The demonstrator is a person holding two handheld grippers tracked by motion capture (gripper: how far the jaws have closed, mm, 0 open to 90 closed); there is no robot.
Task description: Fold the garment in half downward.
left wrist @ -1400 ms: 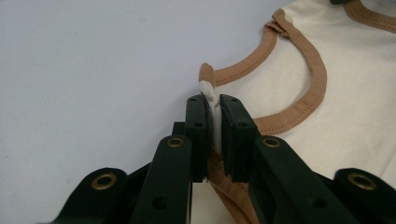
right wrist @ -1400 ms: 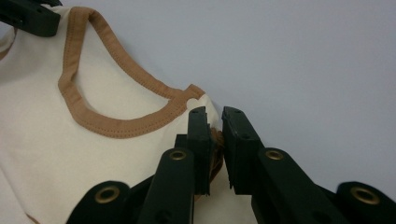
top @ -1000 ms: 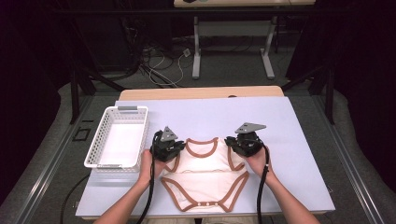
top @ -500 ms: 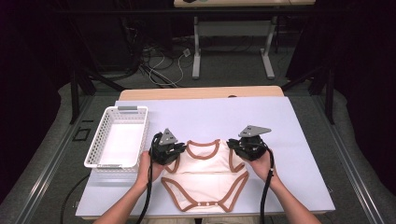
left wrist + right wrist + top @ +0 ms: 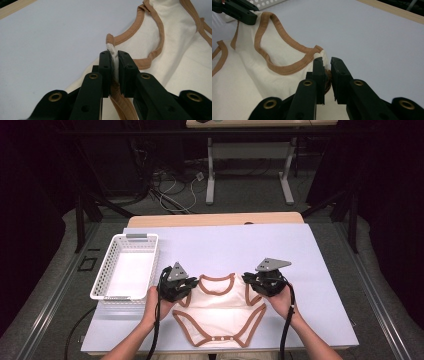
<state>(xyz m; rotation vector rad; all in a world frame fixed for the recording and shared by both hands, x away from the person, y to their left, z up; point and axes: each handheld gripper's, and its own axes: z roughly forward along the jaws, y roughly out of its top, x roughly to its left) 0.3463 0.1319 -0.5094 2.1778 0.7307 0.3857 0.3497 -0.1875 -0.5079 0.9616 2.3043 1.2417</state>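
A cream baby bodysuit [image 5: 220, 309] with brown trim lies flat near the front of the table, neck opening toward the far side. My left gripper [image 5: 192, 286] is shut on its left shoulder, and in the left gripper view a fold of cream cloth [image 5: 113, 51] sticks up between the closed jaws of that gripper [image 5: 114, 60]. My right gripper [image 5: 249, 281] is shut on the other shoulder; in the right gripper view its jaws [image 5: 327, 65] pinch the brown-edged corner of the bodysuit [image 5: 274, 52]. The left gripper's black jaw [image 5: 238, 11] shows far off at the top left.
A white perforated basket [image 5: 150, 265] stands at the left of the pale mat [image 5: 230, 247], close to my left hand. A wooden table edge [image 5: 215, 219] runs along the back. Beyond it are cables and table legs on the floor.
My right gripper has drifted slightly to the right with the shoulder in its grip, drawing the neckline a bit straighter. The left gripper has hardly moved.
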